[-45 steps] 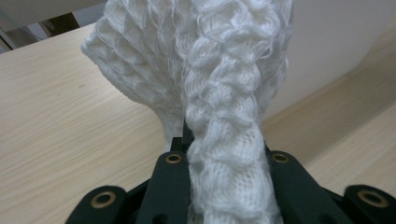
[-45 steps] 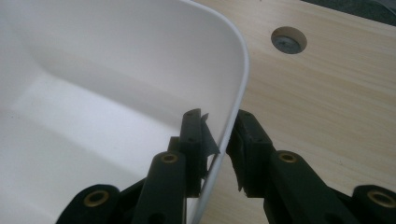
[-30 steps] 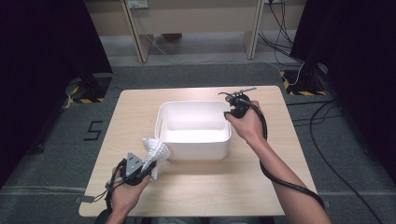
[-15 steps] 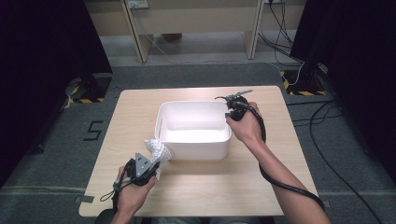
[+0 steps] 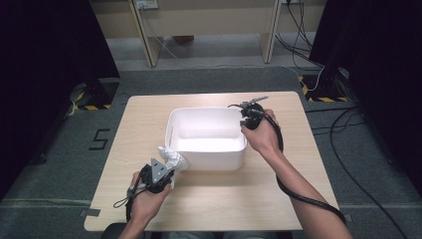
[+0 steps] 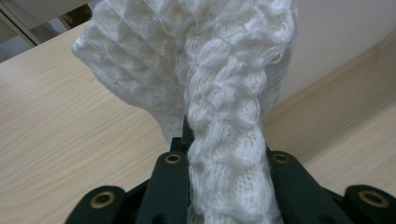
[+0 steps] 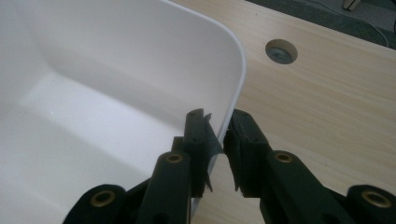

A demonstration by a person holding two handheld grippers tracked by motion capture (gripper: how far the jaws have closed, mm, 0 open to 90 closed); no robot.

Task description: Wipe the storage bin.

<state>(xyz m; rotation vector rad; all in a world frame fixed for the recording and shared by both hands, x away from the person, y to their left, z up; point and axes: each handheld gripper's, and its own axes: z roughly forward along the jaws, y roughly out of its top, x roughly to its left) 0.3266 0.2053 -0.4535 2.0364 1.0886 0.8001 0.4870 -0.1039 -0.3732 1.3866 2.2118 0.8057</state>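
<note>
A white plastic tub (image 5: pixel 206 110) stands in the middle of the wooden table (image 5: pixel 144 124). My left gripper (image 5: pixel 166 172) is near the table's front edge, by the tub's front left corner, shut on a white knitted cloth (image 5: pixel 174 159). In the left gripper view the cloth (image 6: pixel 224 93) bunches up from between the jaws of the left gripper (image 6: pixel 224 154). My right gripper (image 5: pixel 245 122) is at the tub's right wall. Its jaws have just been closing. In the right gripper view they straddle the tub's wall (image 7: pixel 140 60), one jaw of the right gripper (image 7: pixel 217 135) inside and one outside, pressed on it.
A round cable hole (image 7: pixel 281 50) sits in the tabletop beyond the tub's corner. Bare wood lies to the left and right of the tub. Cables (image 5: pixel 348 124) trail over the grey floor to the right, and desk legs (image 5: pixel 144 30) stand behind.
My left hand has shifted a little to the right toward the tub, with the cloth in its gripper. The right hand has stayed at the tub's right wall.
</note>
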